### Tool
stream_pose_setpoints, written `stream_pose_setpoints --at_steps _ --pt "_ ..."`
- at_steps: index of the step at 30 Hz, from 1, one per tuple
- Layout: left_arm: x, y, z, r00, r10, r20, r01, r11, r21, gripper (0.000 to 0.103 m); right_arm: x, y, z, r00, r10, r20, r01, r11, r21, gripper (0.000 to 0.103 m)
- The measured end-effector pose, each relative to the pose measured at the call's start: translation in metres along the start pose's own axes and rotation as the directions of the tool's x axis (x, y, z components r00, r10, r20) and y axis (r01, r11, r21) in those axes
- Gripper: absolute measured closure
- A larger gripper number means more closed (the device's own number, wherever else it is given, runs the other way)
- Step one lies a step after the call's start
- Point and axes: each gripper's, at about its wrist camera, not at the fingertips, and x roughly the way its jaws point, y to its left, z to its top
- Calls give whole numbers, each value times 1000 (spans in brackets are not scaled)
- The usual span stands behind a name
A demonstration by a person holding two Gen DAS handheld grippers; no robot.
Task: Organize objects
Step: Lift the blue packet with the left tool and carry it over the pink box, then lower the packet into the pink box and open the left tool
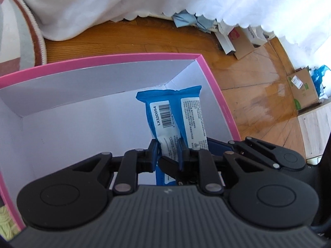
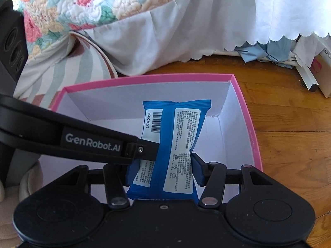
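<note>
Both grippers pinch one blue packet (image 2: 175, 140) inside the pink box (image 2: 144, 78): left gripper (image 1: 167, 150) nips its edge, right gripper (image 2: 163, 169) clamps its width

both grippers angle downward: left gripper (image 1: 167, 150) pinched tight, right gripper (image 2: 163, 170) clamped half-wide

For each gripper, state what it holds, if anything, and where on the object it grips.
Both hold the blue packet over the pink box. The right gripper clamps its near, lower body; the left gripper pinches a narrow fold there.
</note>
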Motion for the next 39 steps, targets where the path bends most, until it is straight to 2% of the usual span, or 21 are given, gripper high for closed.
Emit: stream_pose_setpoints --at_steps 8,12,17,23,26,30,39 --pt "33 12 11 999 6 -46 -8 999 -39 86 32 -8 11 995 -49 -91 48 999 -15 45" --pt "44 19 14 998 -6 -60 2 998 -70 86 45 -10 17 989 -68 -135 63 997 -41 45" --pt "57 24 13 996 12 -85 -21 995 -95 87 61 -7 21 976 -92 -197 78 994 -76 45" --pt "66 17 15 993 50 -104 -59 995 -81 87 70 -8 20 969 -116 -216 99 991 -89 45" --pt "65 21 14 993 43 -114 -56 992 -115 86 72 -7 20 963 -124 -241 107 991 -81 44" --pt "58 23 12 993 55 -100 -66 991 -118 85 68 -1 19 960 -166 -226 141 983 -121 39" --pt "9 4 4 996 75 -41 -77 997 -32 82 22 6 10 981 -163 -107 154 984 -91 35"
